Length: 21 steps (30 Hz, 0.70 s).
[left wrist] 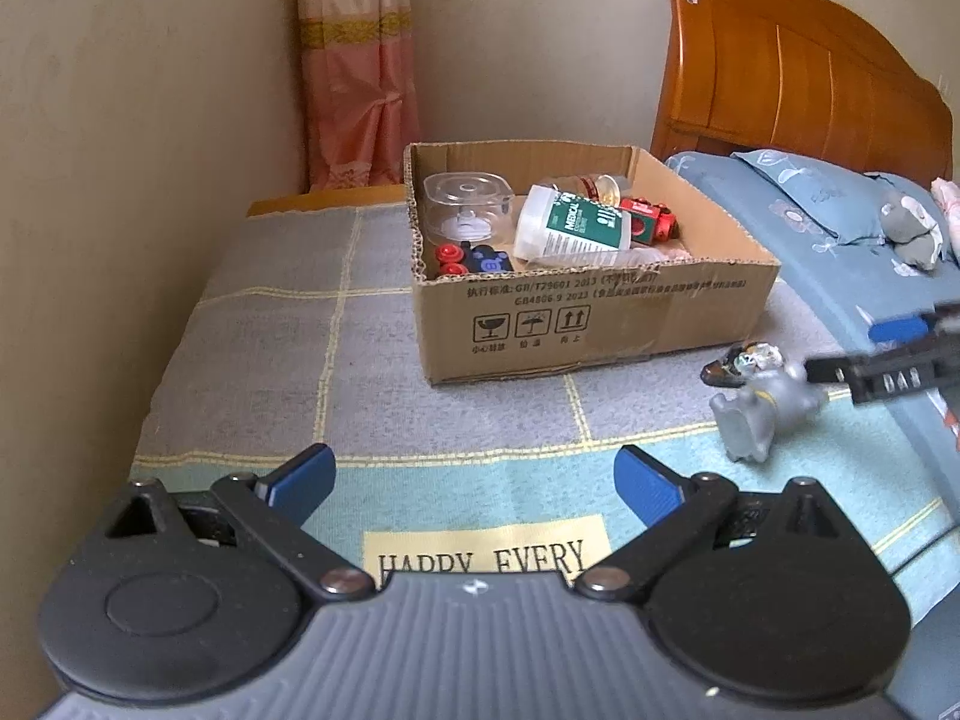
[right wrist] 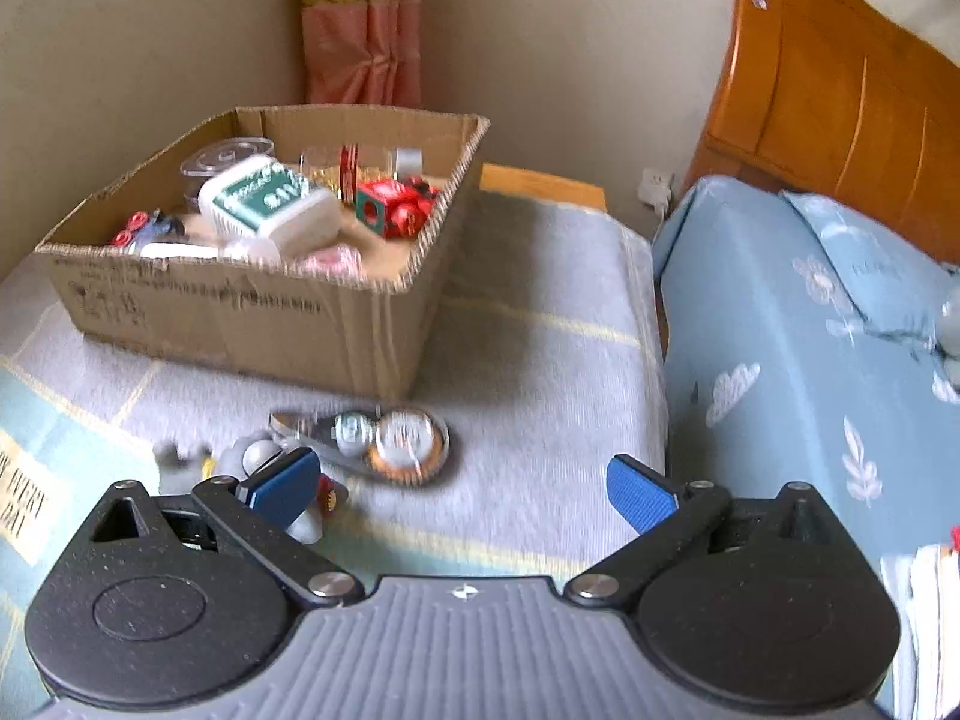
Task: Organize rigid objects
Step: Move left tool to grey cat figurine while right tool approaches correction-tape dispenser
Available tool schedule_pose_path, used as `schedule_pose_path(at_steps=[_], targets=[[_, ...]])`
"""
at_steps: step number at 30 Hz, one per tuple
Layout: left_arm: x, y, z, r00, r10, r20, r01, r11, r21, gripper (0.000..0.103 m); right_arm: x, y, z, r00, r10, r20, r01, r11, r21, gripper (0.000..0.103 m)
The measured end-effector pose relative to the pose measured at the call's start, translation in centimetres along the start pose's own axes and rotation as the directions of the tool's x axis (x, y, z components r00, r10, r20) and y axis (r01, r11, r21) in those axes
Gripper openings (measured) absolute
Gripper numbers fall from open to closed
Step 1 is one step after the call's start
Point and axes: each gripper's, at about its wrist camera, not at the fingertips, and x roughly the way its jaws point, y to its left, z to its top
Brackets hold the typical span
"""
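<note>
An open cardboard box (left wrist: 600,318) (right wrist: 252,318) stands on the checked cloth. Inside lie a white and green bottle (left wrist: 573,231) (right wrist: 270,204), a clear plastic tub (left wrist: 465,204), a red toy (left wrist: 651,219) (right wrist: 396,207) and small red and blue pieces (left wrist: 471,258). On the cloth, right of the box, lie a grey toy figure (left wrist: 762,408) (right wrist: 264,462) and a round shiny piece (right wrist: 408,444). My left gripper (left wrist: 474,483) is open over the cloth, holding nothing. My right gripper (right wrist: 465,483) (left wrist: 888,354) is open just above the grey figure and the shiny piece.
The checked cloth (left wrist: 270,360) covers a low surface against the wall. A bed with a blue sheet (right wrist: 780,360) and wooden headboard (left wrist: 798,72) stands on the right. A pink curtain (left wrist: 360,60) hangs behind the box.
</note>
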Motion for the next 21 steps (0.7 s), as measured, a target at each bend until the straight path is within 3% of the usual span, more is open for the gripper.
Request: schedule_pose_path(at_steps=[6, 15, 21], targets=[[0.3, -0.7, 0.0, 1.000, -0.028, -0.004, 0.028, 1.000, 0.009, 0.099, -0.3, 0.5, -2.7, 0.999, 0.033, -0.034, -0.032, 0.999, 0.030, 0.103], [0.5, -1.8, -0.2, 1.000, -0.023, -0.018, 0.024, 0.999, 0.033, 0.099, -0.5, 4.1, -4.2, 0.981, 0.193, -0.028, -0.190, 0.979, 0.078, 0.103], [0.3, -3.0, -0.3, 0.999, -0.030, -0.025, 0.032, 0.998, 0.057, 0.099, -1.2, 4.4, -4.8, 0.986, 0.165, -0.011, -0.164, 0.984, 0.072, 0.103]])
